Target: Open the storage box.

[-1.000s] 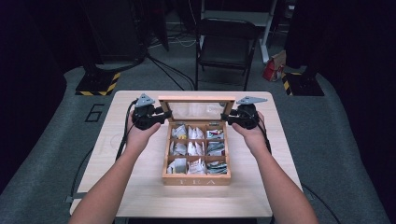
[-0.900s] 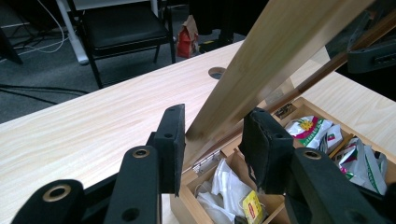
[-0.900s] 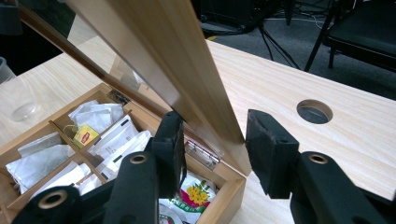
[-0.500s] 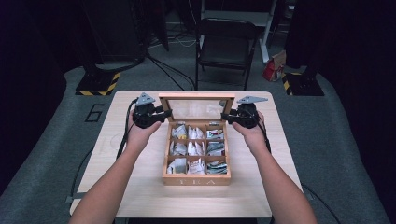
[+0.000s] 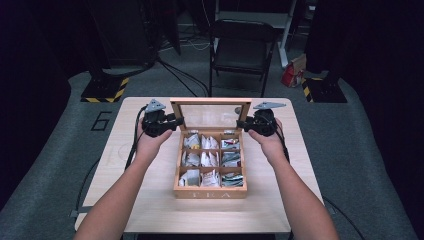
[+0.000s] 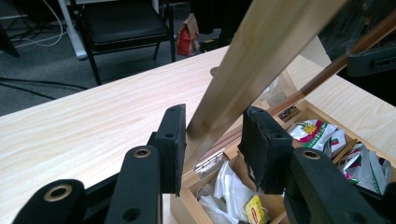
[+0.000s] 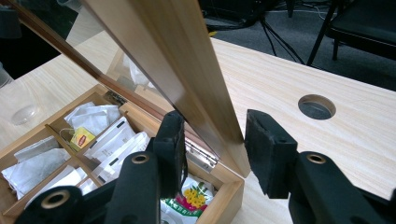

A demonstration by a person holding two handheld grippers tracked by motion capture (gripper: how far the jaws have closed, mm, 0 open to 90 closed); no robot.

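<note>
**Both jaws straddle the raised lid of the tea box**

Your left gripper (image 6: 212,140) has its jaws partly open around the left edge of the wooden lid (image 6: 261,60). In the left gripper view one pad sits right against the lid's frame and the other stands slightly clear of it, so you cannot tell whether it is clamped. Your right gripper (image 7: 212,140) has its jaws astride the lid's right edge (image 7: 187,70). One pad lies close against the glass side. The other stands apart from the wood with a visible gap, so this side is not pinched.

The gripper views show what the high view cannot: the metal hinge (image 7: 201,156) at the lid's foot and the printed tea bags (image 7: 189,198) in the nearest compartments. The high view shows the whole layout. The tea box (image 5: 210,192) stands in the middle of the table (image 5: 150,200), nine compartments filled, with the glass lid upright at its far side and your hands level at either end of it.

Nearest you, bare tabletop runs from the box front to the table edge. Bare wood lies on both sides of the box too. Behind the lid, a strip of table with a round cable hole (image 7: 316,106) ends at the far edge. A black folding chair (image 5: 243,50) stands beyond it on the grey floor.
</note>
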